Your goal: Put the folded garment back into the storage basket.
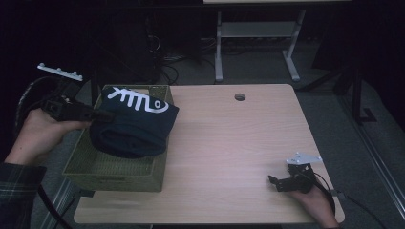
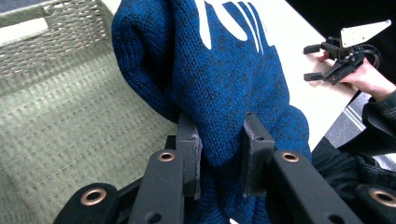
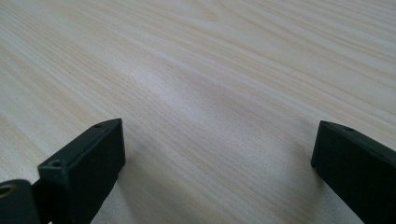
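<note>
A folded dark blue knitted sweater (image 1: 136, 126) with a white fish-bone print hangs over the olive woven basket (image 1: 114, 183) at the table's left. Its right part lies across the basket's right rim. My left gripper (image 1: 107, 115) comes in from the left and is shut on the sweater's left edge. In the left gripper view its jaws (image 2: 219, 154) pinch a thick fold of the sweater (image 2: 224, 70) above the basket's floor (image 2: 56, 116). My right gripper (image 1: 274, 183) rests near the table's front right corner, open. Between its jaws (image 3: 217, 140) there is bare wood.
The light wooden table (image 1: 229, 143) has a round cable hole (image 1: 240, 97) near its far edge. Another desk's white legs (image 1: 218, 47) stand behind it on the dark floor. My right gripper (image 2: 313, 63) shows far off in the left gripper view.
</note>
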Available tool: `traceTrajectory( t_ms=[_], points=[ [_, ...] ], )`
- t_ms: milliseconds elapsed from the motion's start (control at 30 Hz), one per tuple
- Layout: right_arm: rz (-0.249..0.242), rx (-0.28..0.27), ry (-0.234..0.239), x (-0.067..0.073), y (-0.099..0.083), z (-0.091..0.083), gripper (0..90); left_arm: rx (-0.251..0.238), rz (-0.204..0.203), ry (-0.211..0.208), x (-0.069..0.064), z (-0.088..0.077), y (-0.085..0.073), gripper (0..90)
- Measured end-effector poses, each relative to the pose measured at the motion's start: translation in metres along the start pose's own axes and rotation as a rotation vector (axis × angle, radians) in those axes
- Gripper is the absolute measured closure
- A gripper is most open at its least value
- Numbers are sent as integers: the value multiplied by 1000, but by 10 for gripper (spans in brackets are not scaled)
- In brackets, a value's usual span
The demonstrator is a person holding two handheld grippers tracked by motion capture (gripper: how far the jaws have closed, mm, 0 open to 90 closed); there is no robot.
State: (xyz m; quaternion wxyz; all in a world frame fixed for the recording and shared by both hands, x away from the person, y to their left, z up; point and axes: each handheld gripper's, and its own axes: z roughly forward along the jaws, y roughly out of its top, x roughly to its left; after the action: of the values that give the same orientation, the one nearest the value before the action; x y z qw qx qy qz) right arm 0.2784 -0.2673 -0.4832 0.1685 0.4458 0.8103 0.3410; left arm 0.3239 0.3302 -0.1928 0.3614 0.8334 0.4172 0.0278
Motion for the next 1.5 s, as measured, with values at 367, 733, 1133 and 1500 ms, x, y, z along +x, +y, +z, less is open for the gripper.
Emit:
traceTrajectory(
  t_ms=[367, 733, 1133, 1500],
  points=[
    [0, 0, 0, 0, 0, 0, 23, 11, -30, -1, 21, -1, -16, 733],
    [-4, -2, 0, 0, 0, 0, 23, 11, -51, -39, 53, 8, -38, 733],
    [-3, -3, 0, 0, 0, 0, 23, 1, -108, -87, 85, 25, -67, 733],
    [-4, -3, 0, 0, 0, 0, 23, -12, -148, -111, 93, 37, -80, 734]
  ],
)
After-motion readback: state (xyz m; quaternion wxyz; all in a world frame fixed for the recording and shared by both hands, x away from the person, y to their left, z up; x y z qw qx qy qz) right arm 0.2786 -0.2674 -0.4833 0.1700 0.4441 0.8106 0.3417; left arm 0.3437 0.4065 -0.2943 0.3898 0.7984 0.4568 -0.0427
